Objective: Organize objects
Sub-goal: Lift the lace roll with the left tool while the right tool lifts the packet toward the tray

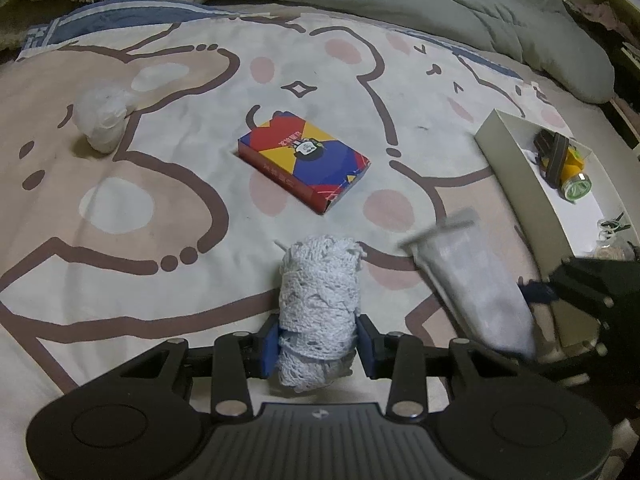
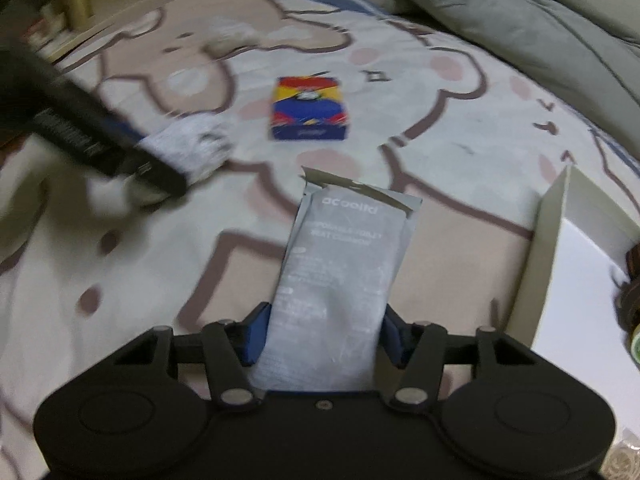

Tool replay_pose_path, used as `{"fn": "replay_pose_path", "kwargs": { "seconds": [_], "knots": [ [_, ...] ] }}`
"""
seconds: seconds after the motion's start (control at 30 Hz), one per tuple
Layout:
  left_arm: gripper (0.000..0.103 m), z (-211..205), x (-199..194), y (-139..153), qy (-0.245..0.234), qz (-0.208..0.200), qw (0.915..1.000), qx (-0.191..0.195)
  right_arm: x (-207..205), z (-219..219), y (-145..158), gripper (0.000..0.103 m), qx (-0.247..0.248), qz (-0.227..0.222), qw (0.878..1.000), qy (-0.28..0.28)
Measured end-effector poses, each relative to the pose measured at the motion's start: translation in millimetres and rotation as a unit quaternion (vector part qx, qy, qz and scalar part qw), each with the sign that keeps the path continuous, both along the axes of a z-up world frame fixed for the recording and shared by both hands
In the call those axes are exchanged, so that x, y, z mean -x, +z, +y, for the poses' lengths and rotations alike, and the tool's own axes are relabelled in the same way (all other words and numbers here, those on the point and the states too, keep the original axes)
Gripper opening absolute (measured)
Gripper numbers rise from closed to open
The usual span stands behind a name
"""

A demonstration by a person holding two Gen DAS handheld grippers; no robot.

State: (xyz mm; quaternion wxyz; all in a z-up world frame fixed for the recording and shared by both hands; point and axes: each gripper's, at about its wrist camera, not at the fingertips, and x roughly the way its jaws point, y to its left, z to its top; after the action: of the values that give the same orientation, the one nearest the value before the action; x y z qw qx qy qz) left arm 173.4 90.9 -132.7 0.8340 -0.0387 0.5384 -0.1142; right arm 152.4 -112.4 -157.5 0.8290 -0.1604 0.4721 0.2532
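My left gripper (image 1: pixel 318 344) is shut on a roll of white lace ribbon (image 1: pixel 320 280), which stands up between its blue pads just above the bedsheet. My right gripper (image 2: pixel 326 336) is shut on a flat grey sachet (image 2: pixel 340 256) with a torn top edge; its blue pads press on the sachet's two long sides. In the left wrist view the same sachet (image 1: pixel 472 280) shows blurred, right of the lace roll. A red, yellow and blue card box (image 1: pixel 304 160) lies on the sheet beyond both grippers. The right wrist view shows the lace roll (image 2: pixel 192 144) at the left, blurred.
An open white box (image 1: pixel 520 184) sits at the right on the bed, holding a yellow bottle with a green cap (image 1: pixel 572 172) and a dark strap. A crumpled white bundle (image 1: pixel 102 120) lies at the far left. A grey-green quilt (image 1: pixel 440 4) is heaped along the back.
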Motion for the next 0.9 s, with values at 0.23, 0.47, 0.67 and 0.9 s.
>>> {"fn": "replay_pose_path", "kwargs": {
  "seconds": [0.23,0.47,0.67,0.9],
  "knots": [
    [0.041,-2,-1,-1,0.002,0.001,1.0000,-0.006,28,-3,7,0.058,-0.017,0.039,0.997,0.065],
    [0.043,-10,-4,-1,-0.006,-0.005,0.9996,-0.028,20,-3,10,0.071,-0.048,0.069,0.996,0.012],
    [0.052,-15,-11,-3,0.002,-0.004,0.9993,-0.037,5,-5,8,0.071,-0.069,0.087,0.993,-0.041],
    [0.040,-18,-11,-7,-0.004,-0.005,0.9987,-0.051,7,-2,8,0.057,-0.048,0.073,0.996,-0.025]
  ]
}}
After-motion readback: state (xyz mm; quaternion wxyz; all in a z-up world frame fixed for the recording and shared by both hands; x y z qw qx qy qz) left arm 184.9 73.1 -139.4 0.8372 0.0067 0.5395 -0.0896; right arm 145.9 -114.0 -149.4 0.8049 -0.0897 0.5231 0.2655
